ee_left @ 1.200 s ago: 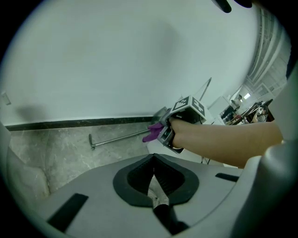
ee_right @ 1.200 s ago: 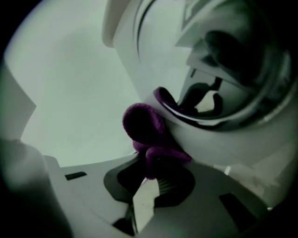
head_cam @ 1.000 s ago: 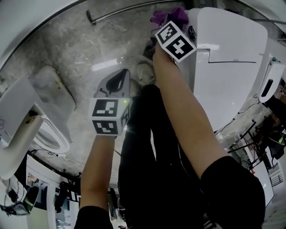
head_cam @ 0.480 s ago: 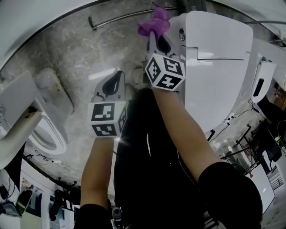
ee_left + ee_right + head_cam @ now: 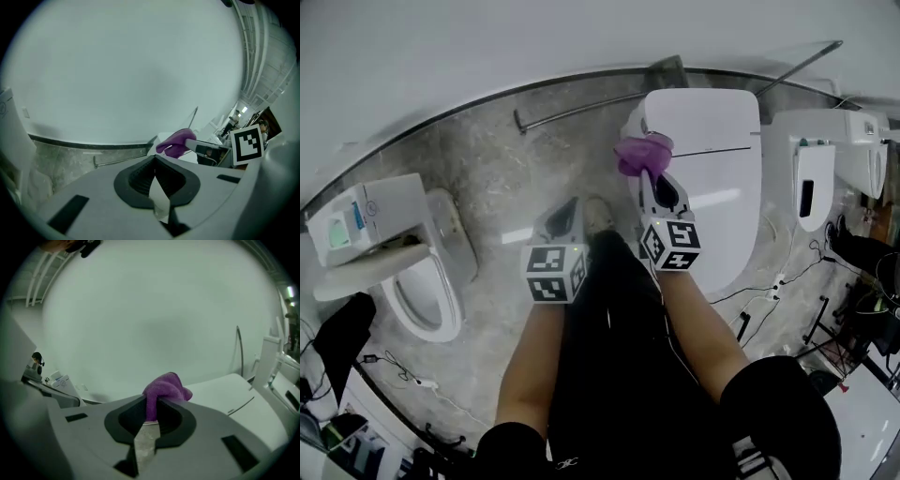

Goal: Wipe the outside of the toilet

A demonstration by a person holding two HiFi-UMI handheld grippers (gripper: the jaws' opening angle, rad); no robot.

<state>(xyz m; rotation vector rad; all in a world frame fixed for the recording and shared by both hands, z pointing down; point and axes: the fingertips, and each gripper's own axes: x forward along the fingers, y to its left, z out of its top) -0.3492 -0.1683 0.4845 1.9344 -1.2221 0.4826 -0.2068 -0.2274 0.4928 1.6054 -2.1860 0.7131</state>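
At the far left, a second toilet (image 5: 412, 281) with its seat raised is standing well apart from your work, and you are leaving it alone.

Next along, you are carrying your left gripper (image 5: 567, 206) over the stone floor (image 5: 487, 178), beside your leg. Its jaws are pressed together on nothing. It looks parked there so it is not crowding the wiping side.

Right of it, you are pointing your right gripper (image 5: 648, 178) at the white toilet (image 5: 712, 178), the one to clean. Its jaws are clamping a bunched purple cloth (image 5: 642, 153), with most of the cloth bulging out past the tips. Gripping it low like that is probably putting soft fabric, not hard plastic, against the porcelain first.

The cloth is hanging by the rear left corner of the closed lid (image 5: 234, 390), near the tank end. From the right gripper view, it seems to be lifted just clear of the surface, though contact cannot be settled. Starting at that corner would let you sweep forward along the outer side.

Farthest right, another white unit (image 5: 820, 150) is sitting beside the toilet, apart from both grippers.
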